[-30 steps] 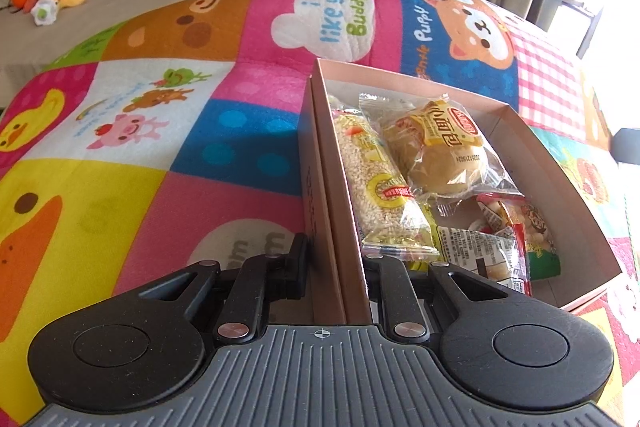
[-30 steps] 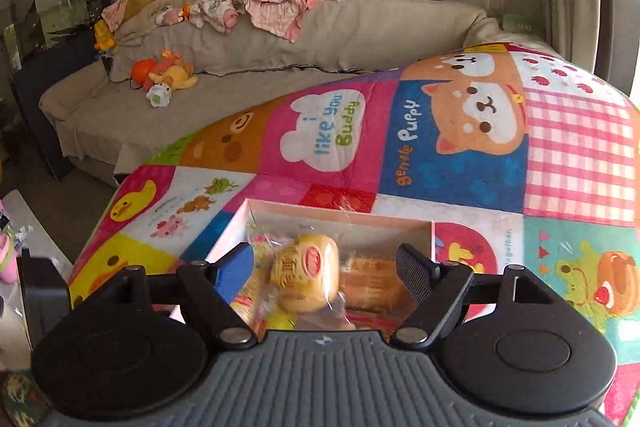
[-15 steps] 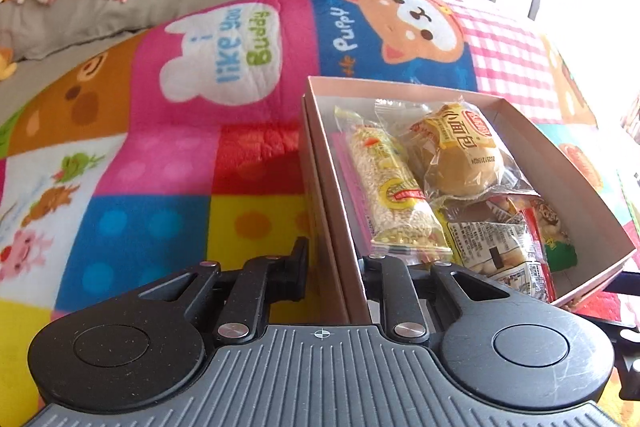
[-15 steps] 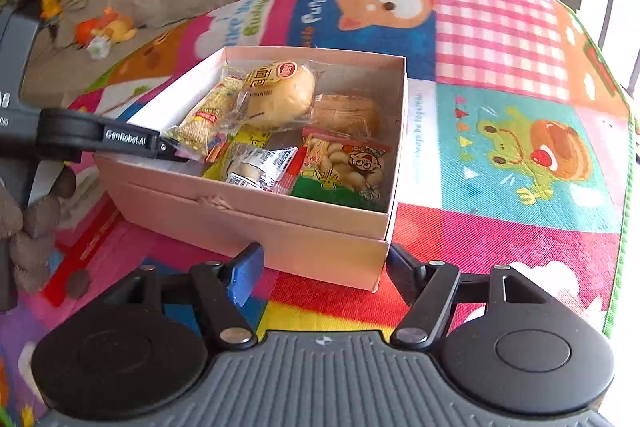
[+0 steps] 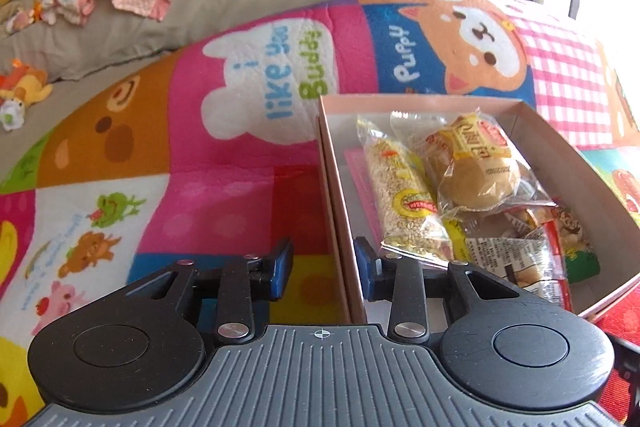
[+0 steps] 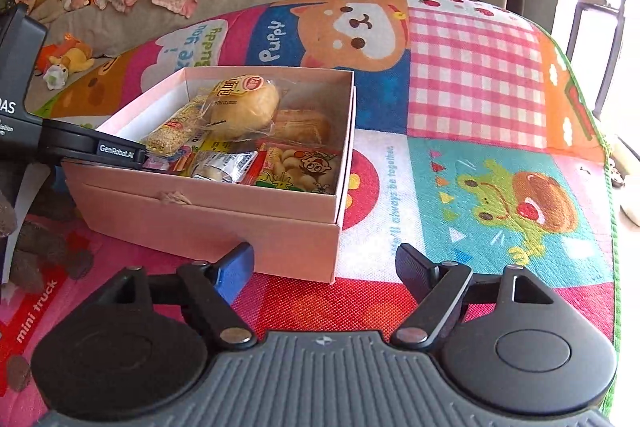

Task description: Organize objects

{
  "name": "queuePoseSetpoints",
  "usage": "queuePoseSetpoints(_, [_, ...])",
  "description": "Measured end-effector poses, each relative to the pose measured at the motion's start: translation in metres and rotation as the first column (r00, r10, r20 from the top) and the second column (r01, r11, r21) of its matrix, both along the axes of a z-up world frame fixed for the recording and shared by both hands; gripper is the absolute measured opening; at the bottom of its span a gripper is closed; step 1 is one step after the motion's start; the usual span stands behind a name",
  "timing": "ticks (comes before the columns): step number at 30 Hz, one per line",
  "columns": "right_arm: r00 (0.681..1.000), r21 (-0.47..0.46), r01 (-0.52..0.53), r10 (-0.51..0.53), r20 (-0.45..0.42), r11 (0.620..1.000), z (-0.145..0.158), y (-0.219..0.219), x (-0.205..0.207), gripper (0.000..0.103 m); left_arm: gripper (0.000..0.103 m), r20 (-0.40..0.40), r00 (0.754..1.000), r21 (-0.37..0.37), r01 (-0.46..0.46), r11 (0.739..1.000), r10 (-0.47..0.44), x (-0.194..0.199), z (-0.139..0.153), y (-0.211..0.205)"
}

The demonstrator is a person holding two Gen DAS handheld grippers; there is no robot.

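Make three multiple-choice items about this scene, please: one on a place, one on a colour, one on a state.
1. Where is the round bun in its clear wrapper?
A. on the sofa
B. inside the pink box
C. on the play mat beside the box

2. What colour are the left gripper pads?
A. blue
B. red
C. white

3. How is the box?
A. lid closed
B. open on top
C. tipped on its side

Answers: 1 B, it lies among the snacks within the box walls. 2 A, both pads show blue on either side of the box wall. 3 B, the contents are visible from above.

Box wall (image 5: 340, 227) between left claw (image 5: 322, 269) fingers; bare mat (image 6: 480, 187) right of box
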State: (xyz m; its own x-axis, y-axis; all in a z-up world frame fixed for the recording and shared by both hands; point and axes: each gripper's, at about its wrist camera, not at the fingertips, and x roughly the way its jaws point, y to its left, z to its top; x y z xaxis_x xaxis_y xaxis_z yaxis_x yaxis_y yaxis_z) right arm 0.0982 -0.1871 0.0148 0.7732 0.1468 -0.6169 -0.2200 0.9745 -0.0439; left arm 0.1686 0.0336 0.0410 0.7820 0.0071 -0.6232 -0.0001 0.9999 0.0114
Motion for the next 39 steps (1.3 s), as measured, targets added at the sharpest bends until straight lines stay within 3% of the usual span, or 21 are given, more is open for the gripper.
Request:
queuePoseSetpoints(4, [0.999,0.035,0.026,-0.025,-0.034,0.999,-0.002,-0.007,-0.015,0.101,0.037,0.165,0.986,0.018,-0.034,0.999,0.031,-0.06,0.032,-0.003])
queuePoseSetpoints(5, [0.999,0.041,0.031,-0.029,-0.045,0.999,-0.002,-0.007,-0.021,0.103,0.037,0.215,0.976,0.002,-0.039,0.999,0.038,-0.081,0.039,-0.004])
queuePoseSetpoints(7, [0.998,0.034,0.038,-0.036,-0.056,0.999,-0.003,-0.007,-0.032,0.103,0.037,0.242,0.97,-0.049,-0.004,0.999,0.016,-0.117,0.043,-0.005])
queuePoseSetpoints(11, [0.996,0.006,0.018,-0.018,-0.087,1.0,-0.008,-0.001,-0.058,0.103,0.037,0.139,0.99,-0.077,0.037,0.996,-0.025,-0.161,0.012,-0.024])
queuePoseSetpoints(15, [0.996,-0.023,0.033,-0.035,-0.087,0.999,-0.015,0.005,-0.072,0.103,0.038,0.055,0.997,-0.074,0.054,0.996,-0.049,-0.169,-0.019,-0.038])
queuePoseSetpoints(18, [0.993,0.032,0.061,-0.057,-0.108,0.998,-0.017,-0.002,-0.067,0.103,0.038,0.057,0.996,-0.041,0.065,0.997,-0.063,-0.17,-0.028,-0.047])
queuePoseSetpoints(22, [0.997,0.051,0.066,-0.063,-0.053,0.997,-0.021,-0.006,-0.07,0.103,0.038,0.028,0.997,-0.051,0.077,0.996,-0.075,-0.165,-0.032,-0.046])
queuePoseSetpoints(39, [0.998,0.039,0.047,-0.045,-0.044,0.998,-0.021,-0.003,-0.063,0.103,0.038,0.027,0.997,-0.094,0.073,0.993,-0.07,-0.163,-0.032,-0.042])
